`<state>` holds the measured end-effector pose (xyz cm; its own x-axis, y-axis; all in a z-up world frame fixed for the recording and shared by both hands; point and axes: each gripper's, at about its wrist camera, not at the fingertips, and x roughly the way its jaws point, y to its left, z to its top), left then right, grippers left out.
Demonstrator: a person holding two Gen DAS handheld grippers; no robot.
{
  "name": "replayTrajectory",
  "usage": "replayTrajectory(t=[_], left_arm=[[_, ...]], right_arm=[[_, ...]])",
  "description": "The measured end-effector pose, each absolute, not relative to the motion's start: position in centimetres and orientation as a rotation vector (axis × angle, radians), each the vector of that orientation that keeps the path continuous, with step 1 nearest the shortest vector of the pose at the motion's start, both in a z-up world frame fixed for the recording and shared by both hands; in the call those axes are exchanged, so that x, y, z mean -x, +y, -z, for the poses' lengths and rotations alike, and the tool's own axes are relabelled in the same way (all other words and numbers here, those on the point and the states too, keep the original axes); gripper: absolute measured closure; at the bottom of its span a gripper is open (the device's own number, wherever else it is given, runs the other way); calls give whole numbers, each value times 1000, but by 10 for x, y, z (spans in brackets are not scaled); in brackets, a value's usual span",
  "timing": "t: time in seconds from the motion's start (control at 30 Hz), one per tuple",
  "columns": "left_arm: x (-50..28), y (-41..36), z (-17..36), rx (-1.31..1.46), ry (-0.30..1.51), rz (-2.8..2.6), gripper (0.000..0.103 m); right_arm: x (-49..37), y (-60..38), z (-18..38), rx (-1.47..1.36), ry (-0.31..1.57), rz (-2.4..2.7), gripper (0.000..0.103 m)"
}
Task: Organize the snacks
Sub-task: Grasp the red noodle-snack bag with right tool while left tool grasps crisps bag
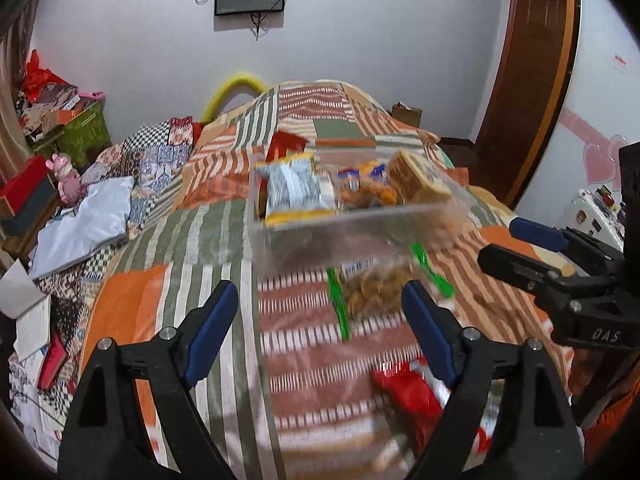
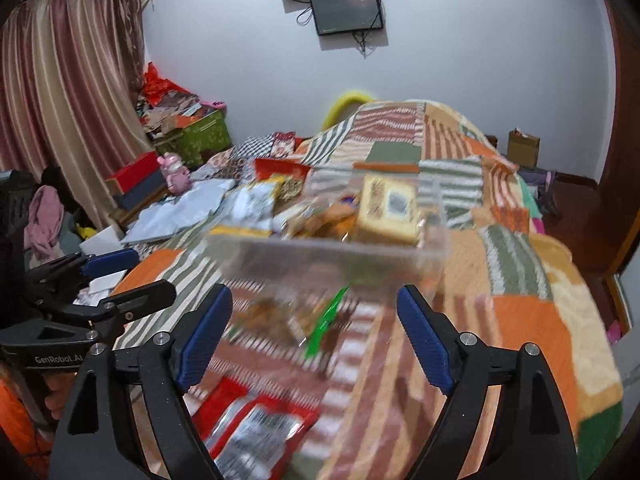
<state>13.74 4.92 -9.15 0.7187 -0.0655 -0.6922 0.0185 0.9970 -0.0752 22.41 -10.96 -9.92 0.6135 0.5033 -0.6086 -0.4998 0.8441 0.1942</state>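
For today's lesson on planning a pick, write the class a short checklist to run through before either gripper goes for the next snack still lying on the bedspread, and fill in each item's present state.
1. Left gripper empty, jaws apart: ok.
2. Right gripper empty, jaws apart: ok.
3. Clear container sits on the bedspread with its top open: ok.
4. Room left inside the container: cannot tell; several packets already fill it, and the view is blurred.
5. Loose snacks within sight: ok; the green-edged packet lies just before the container, the red packet nearer the grippers.
6. Path to the green-edged packet free of the other gripper: ok; the two sit side by side, apart.
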Motion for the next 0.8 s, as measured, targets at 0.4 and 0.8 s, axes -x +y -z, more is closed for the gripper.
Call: replayTrajectory(t=[0.4, 0.8], left_arm=[[-78, 65, 123, 112, 842, 27, 19], [-67, 68, 138, 143, 885, 30, 19]], right_arm=[[-172, -76, 153, 43, 830, -623, 19], [-169, -72, 176, 98, 899, -613, 12]])
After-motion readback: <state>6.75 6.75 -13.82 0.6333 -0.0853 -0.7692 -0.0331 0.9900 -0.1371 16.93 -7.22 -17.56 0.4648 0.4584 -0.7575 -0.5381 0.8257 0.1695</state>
